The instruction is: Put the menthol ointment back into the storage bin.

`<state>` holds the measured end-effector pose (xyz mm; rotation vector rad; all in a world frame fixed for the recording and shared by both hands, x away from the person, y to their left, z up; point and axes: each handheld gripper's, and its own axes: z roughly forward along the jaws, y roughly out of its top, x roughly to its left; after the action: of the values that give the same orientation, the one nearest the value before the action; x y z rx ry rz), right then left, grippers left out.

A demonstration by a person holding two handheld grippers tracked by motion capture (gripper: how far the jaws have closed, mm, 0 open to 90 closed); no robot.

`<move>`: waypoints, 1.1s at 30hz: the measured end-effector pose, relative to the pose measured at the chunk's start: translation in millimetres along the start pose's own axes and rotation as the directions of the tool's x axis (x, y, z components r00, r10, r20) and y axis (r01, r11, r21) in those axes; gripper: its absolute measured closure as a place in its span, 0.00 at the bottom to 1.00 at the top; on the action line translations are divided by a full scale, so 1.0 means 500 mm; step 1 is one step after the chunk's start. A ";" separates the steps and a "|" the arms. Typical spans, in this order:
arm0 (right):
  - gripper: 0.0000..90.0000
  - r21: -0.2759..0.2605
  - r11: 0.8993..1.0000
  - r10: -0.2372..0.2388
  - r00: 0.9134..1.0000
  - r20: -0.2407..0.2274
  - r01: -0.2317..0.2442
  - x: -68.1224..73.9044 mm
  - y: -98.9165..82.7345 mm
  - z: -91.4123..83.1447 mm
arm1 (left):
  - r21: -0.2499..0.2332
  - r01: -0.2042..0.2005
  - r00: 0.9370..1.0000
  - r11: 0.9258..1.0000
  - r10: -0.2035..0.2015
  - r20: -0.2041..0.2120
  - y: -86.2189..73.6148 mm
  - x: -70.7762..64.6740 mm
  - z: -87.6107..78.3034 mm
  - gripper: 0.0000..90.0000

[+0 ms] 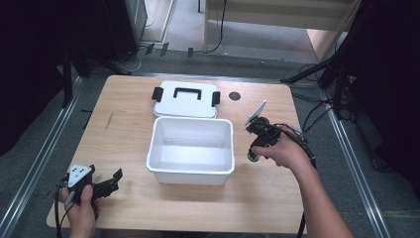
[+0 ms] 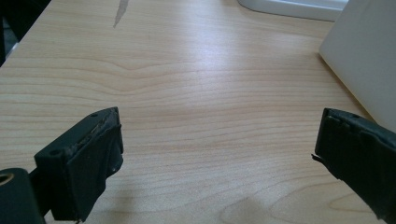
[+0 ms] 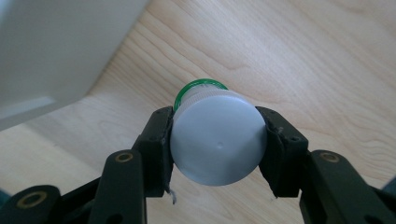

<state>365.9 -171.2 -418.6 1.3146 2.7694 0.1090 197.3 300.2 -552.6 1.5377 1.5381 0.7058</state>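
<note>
The green bottle [image 3: 201, 88] hides mostly behind its own white cap [image 3: 218, 142], clamped in the right gripper [image 3: 218, 147] just right of the white bin [image 1: 190, 171]. The left gripper [image 2: 217, 154] rests spread, empty; the bin's lid [image 1: 185, 99] lies beyond.

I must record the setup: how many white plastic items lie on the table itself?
2: the open white bin at the table's middle, and its black-handled lid flat just behind, touching it. The white-capped bottle is in the right gripper, off the table.
</note>
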 end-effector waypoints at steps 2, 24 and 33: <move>0.57 -0.021 0.999 -0.025 1.000 0.004 0.025 0.010 0.003 -0.031 | -0.001 0.000 1.000 1.000 0.000 -0.001 0.000 0.000 0.000 0.02; 0.57 -0.140 0.975 -0.172 0.985 0.024 0.173 0.121 0.058 -0.207 | 0.006 0.000 1.000 1.000 0.000 0.012 0.001 0.001 0.001 0.02; 0.57 -0.138 0.954 -0.271 0.963 -0.001 0.268 0.188 0.090 -0.187 | 0.006 0.003 1.000 1.000 -0.003 0.016 0.001 0.001 0.002 0.02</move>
<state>332.3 -73.1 -324.6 0.8996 2.8662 0.2898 198.5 300.6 -552.9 1.5412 1.5319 0.6864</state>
